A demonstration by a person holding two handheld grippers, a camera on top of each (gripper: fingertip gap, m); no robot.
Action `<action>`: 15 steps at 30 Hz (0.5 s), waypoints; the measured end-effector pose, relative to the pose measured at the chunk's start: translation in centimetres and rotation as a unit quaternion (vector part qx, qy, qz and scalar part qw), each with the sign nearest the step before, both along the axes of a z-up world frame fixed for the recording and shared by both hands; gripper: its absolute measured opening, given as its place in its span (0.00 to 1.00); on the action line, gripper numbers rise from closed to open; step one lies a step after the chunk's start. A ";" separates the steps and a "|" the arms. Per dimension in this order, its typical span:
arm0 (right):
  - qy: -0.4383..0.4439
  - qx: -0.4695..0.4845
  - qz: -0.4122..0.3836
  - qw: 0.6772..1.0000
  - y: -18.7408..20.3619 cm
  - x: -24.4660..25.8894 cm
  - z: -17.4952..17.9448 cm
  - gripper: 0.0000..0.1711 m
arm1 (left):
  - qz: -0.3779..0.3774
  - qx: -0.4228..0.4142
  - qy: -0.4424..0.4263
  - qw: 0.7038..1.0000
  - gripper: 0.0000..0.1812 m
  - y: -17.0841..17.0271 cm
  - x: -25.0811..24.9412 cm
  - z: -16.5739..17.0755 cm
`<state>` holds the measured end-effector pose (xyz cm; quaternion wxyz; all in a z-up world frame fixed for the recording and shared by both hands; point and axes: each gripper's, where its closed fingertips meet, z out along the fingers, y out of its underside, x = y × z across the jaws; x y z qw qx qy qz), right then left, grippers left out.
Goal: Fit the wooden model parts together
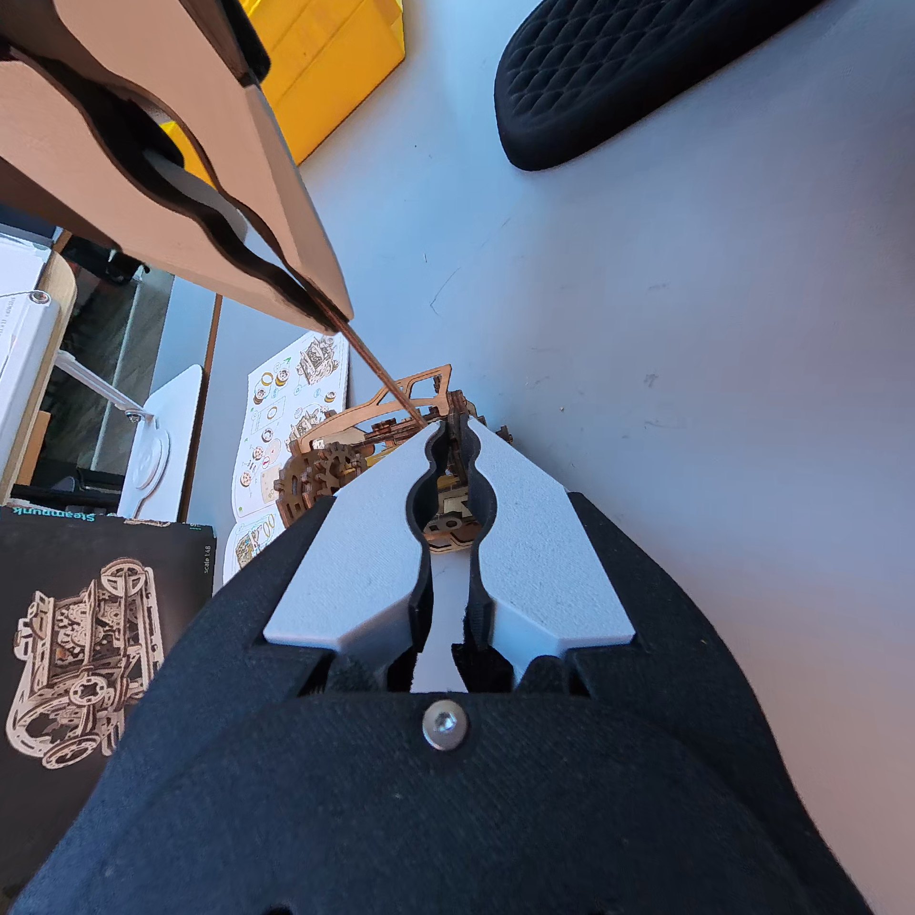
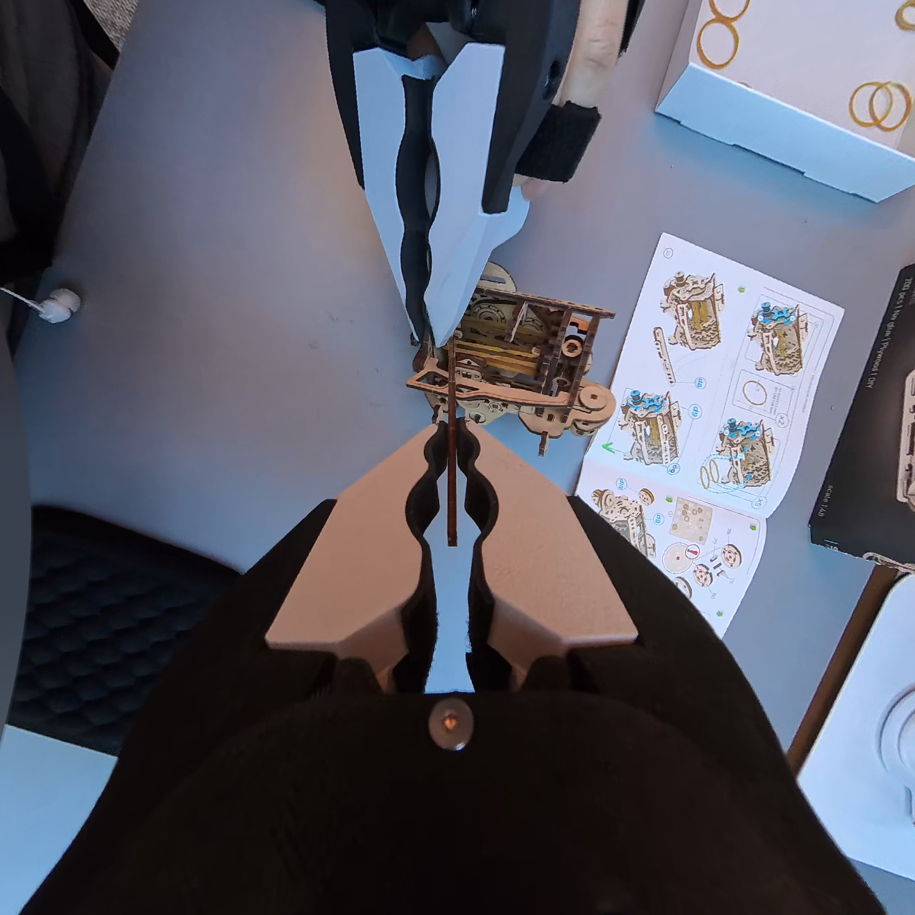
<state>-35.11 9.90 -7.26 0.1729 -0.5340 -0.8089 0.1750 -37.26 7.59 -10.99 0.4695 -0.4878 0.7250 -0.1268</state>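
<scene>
A partly built wooden model [image 2: 520, 356] with gears and yellow rubber bands stands on the grey table. It also shows in the left wrist view [image 1: 341, 455]. My left gripper [image 1: 451, 430], with white fingers, is shut on the model's near edge. In the right wrist view the left gripper [image 2: 425, 336] comes down from the top onto the model's left corner. My right gripper [image 2: 451, 428], with tan fingers, is shut on a thin dark wooden strip [image 2: 451, 495]. The strip's far end reaches into the model's frame. In the left wrist view the strip [image 1: 386, 379] slants down from the right gripper [image 1: 336, 317].
An open instruction booklet [image 2: 718, 396] lies right of the model. A black kit box [image 2: 871, 396] lies beyond it. A white box with rubber bands [image 2: 792, 74] is at the upper right. A black quilted pad [image 1: 619, 74] and a yellow box [image 1: 322, 64] lie on the table. The tips of one gripper are about 6 cm away from the tips of the other.
</scene>
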 end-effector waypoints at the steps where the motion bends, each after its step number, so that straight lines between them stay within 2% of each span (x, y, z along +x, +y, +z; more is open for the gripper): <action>1: -0.007 0.005 -0.001 1.000 0.0 0.1 -0.2 0.01 | 0.000 -0.001 -0.002 1.000 0.01 0.0 0.0 0.0; 15: -0.059 0.037 -0.018 0.997 0.3 -0.3 -0.9 0.01 | 0.007 -0.017 -0.017 1.000 0.01 0.3 -0.4 0.0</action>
